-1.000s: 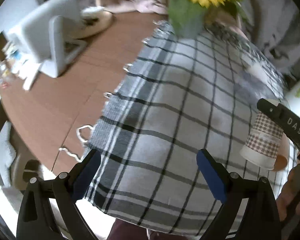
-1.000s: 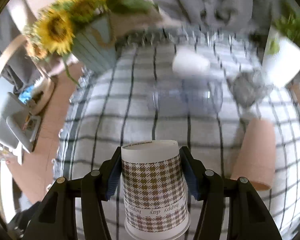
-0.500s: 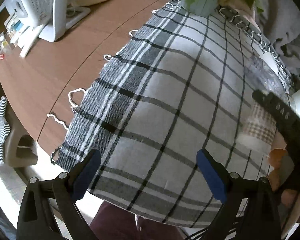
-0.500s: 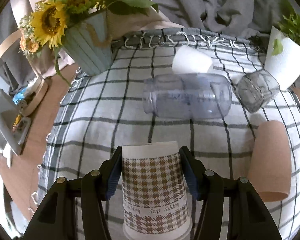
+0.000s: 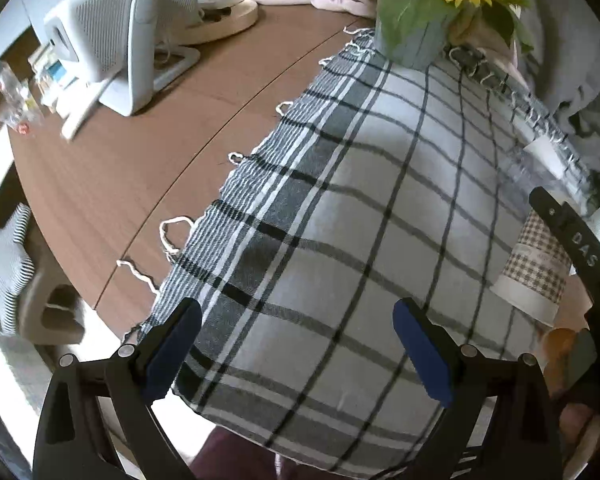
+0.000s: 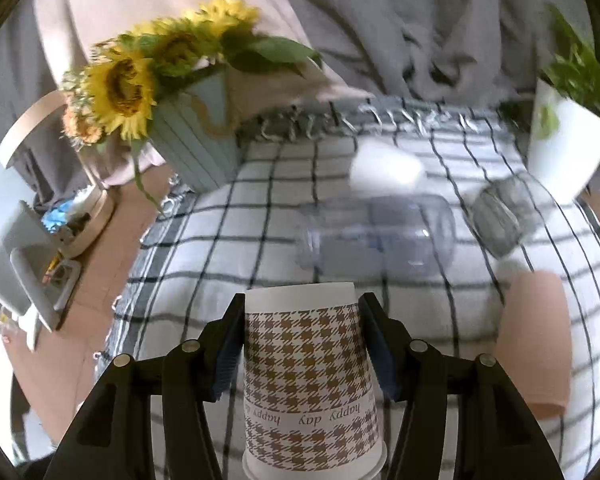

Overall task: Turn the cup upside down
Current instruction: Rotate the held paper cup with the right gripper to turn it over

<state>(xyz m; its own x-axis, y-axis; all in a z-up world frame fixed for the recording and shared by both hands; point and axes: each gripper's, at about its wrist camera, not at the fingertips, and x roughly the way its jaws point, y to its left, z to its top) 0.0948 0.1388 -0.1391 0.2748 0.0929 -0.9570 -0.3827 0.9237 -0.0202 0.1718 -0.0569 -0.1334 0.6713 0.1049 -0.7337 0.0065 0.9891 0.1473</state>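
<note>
Gripping the houndstooth paper cup [image 6: 312, 384] by its sides, the right tongs [image 6: 302, 340] hold it inverted near the tabletop's [image 5: 112, 184] front edge. Left tongs [image 5: 296, 344] gape, carrying nothing. Next, I judge: lower the rim flat, then release.
</note>
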